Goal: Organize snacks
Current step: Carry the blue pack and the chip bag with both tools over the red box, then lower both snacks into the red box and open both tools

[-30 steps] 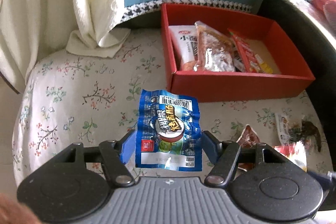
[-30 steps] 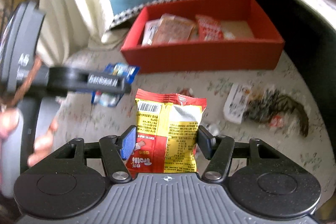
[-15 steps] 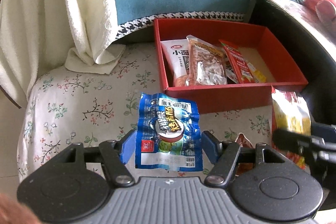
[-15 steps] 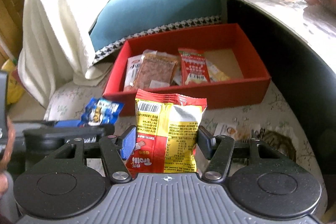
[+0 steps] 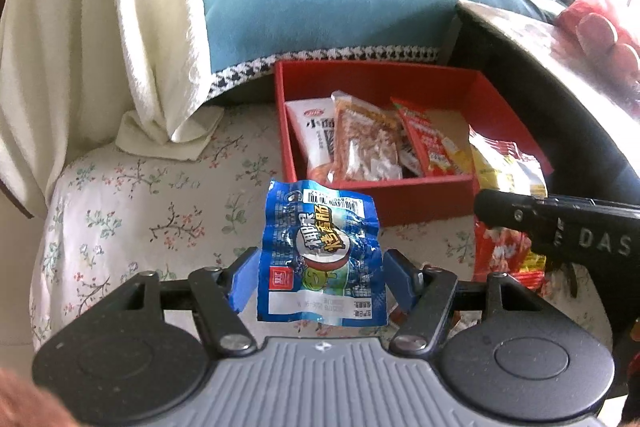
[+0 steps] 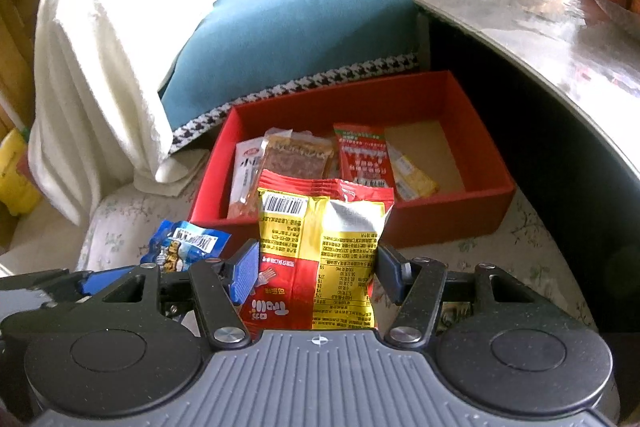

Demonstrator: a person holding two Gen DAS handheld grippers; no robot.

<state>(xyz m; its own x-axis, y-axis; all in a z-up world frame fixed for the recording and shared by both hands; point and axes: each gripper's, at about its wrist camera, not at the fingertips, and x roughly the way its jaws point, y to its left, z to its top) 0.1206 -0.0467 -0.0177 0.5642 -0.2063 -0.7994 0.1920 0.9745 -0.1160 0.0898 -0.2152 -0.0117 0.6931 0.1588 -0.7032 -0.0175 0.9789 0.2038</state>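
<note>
Two views, left wrist first: left gripper [image 5: 320, 277] low in the centre of the frame, clamped on a blue snack packet [image 5: 322, 251] held upright between the blue pads. Above it, centre right, a red box [image 5: 380, 205] on a floral cloth [image 5: 140, 195], holding a white packet [image 5: 316, 131], a clear brownish packet [image 5: 368, 143] and a red packet [image 5: 426, 139] side by side. At the right edge, the right gripper [image 5: 560, 227] seen side-on, gripping a red-and-yellow bag [image 5: 506, 175] just in front of the box's near right corner. Upper left, a cream blanket [image 5: 100, 27]; upper centre, a teal cushion [image 5: 328, 3]. Right wrist next: same gripper [image 6: 316, 267] at bottom centre, closed on that bag [image 6: 320, 247], barcode side facing the camera. Behind the bag, the box [image 6: 440, 219] with bare floor at its right end. Lower left, the blue packet [image 6: 184, 247] in the left gripper, beside the box's near left corner. Right side, a dark table [image 6: 540, 39].
</note>
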